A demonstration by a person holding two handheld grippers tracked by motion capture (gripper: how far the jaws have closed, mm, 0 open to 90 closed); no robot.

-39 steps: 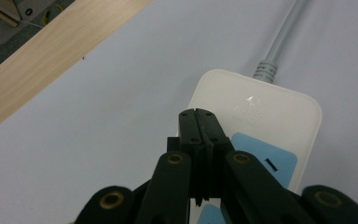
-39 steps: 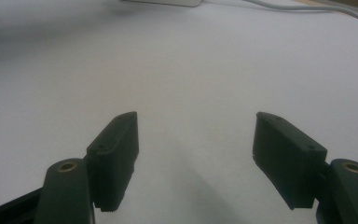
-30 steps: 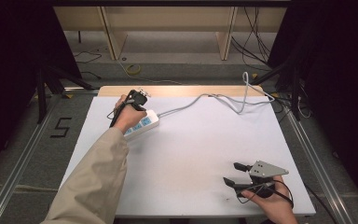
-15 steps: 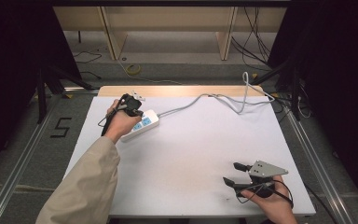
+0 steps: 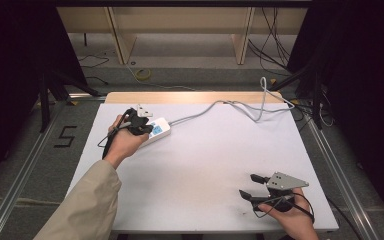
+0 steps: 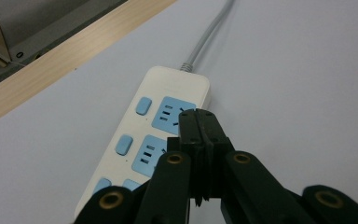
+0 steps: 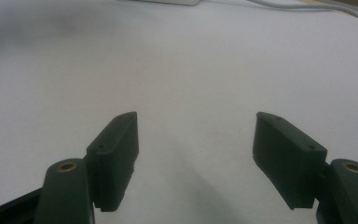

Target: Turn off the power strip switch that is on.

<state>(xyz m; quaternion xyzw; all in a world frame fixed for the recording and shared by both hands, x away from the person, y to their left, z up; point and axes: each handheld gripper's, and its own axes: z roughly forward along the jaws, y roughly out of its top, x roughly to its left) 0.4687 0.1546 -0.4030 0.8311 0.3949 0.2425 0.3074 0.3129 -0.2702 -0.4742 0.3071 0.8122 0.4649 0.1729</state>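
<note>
- Left tongs (image 6: 198, 122): clenched tight, jaws pressed together w/ nothing between them, tips hovering just over the power strip (image 6: 154, 140), above its blue sockets.
- Right tongs (image 7: 196, 154): released, jaws wide apart, empty, over bare table (image 7: 177, 60) at the near right corner; well apart from the strip.
- Power strip (image 5: 156, 131) lies flat at the far left of the table, its grey cable (image 5: 220, 107) running off toward the far right edge.
- Risk 1: closed tips look set to poke a rocker switch (image 6: 143, 105). Switches are small & sit just beside the sockets; a slightly off aim prob. lands on a socket face or the wrong button.
- Risk 2: strip is light & not held down. A slanted push could slide or pivot it, esp. w/ the right tongs too far off to steady it.
- Risk 3: cable has slack loops near the far edge; if the strip shifts, it may drag or twist.
- Risk 4: pressing too hard on an edge could tip the strip.
</note>
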